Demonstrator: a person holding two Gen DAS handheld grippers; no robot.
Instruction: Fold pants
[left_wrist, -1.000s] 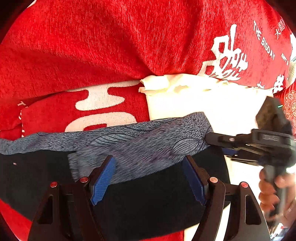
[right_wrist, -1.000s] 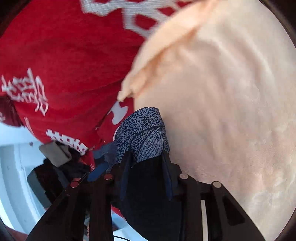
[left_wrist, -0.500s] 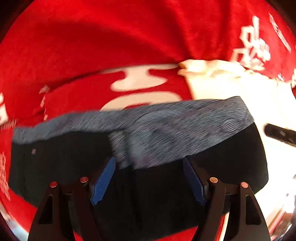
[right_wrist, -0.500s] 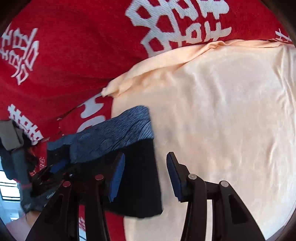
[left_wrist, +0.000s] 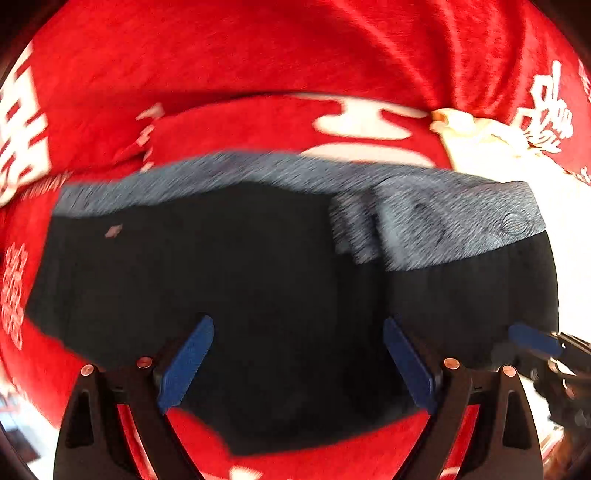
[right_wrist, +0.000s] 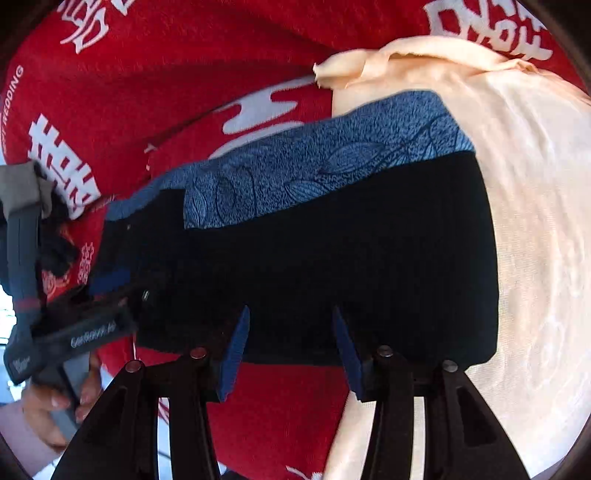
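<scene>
The pants (left_wrist: 258, 280) lie flat on the red blanket, black with a blue-grey patterned band (left_wrist: 454, 221) along their far edge. My left gripper (left_wrist: 297, 332) hovers open over the near part of the black cloth, with nothing between its blue pads. In the right wrist view the same pants (right_wrist: 332, 258) show the blue leaf-print band (right_wrist: 332, 162) on top. My right gripper (right_wrist: 291, 317) is open at their near edge and holds nothing. The left gripper (right_wrist: 92, 325) shows at the pants' left end, held by a hand (right_wrist: 51, 406).
A red blanket (left_wrist: 258, 55) with white characters covers the surface. A cream cloth (right_wrist: 535, 221) lies under the right end of the pants and spreads to the right. A bright floor edge shows at the lower left of the right wrist view.
The right gripper has let go of the patterned band and opened. Both grippers have drawn back, and the pants now lie spread flat instead of bunched.
</scene>
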